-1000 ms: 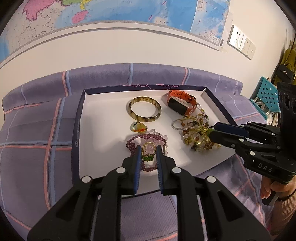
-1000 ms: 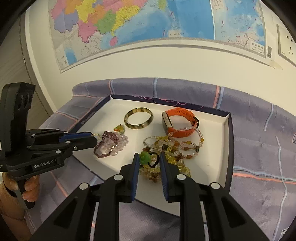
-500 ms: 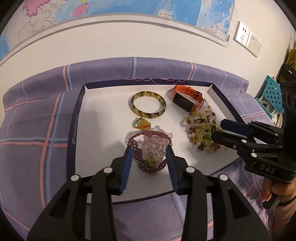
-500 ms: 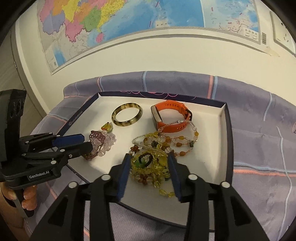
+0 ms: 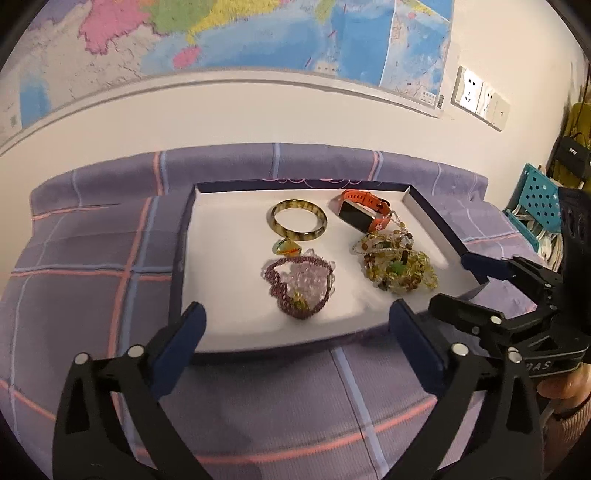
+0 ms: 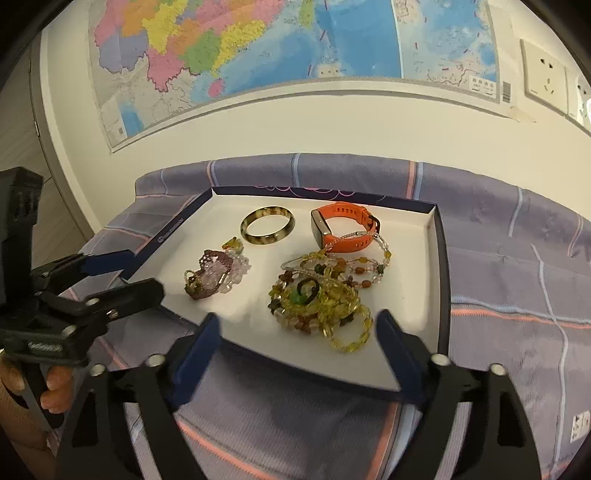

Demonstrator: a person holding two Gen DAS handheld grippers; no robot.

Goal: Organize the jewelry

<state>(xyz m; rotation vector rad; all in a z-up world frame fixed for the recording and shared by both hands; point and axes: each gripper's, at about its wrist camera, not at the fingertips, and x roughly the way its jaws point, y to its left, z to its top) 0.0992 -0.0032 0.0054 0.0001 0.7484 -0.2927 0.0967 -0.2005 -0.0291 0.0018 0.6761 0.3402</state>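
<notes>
A white tray [image 5: 229, 266] with a dark rim lies on a purple plaid cloth. In it lie a purple and pink bead bracelet [image 5: 299, 284], a pile of yellow bead strands [image 5: 399, 269], a tortoiseshell bangle [image 5: 299, 219], an orange watch [image 5: 364, 212] and a small yellow-green pendant [image 5: 288, 248]. My left gripper [image 5: 295, 347] is open and empty, at the tray's near edge in front of the purple bracelet. My right gripper [image 6: 299, 350] is open and empty, at the near edge in front of the yellow beads [image 6: 321, 302]. The tray [image 6: 417, 295], bangle [image 6: 267, 225] and watch [image 6: 343, 229] also show in the right wrist view.
The cloth [image 5: 92, 280] covers the table up to a white wall with a map [image 5: 221, 33]. Wall sockets [image 5: 476, 98] sit at the right. A teal perforated rack [image 5: 539, 206] stands off the table's right end.
Both grippers were shut on jewelry a second ago, the left on the purple bracelet, the right on the yellow beads. Both have opened wide, let go and drawn back to the tray's near edge.
</notes>
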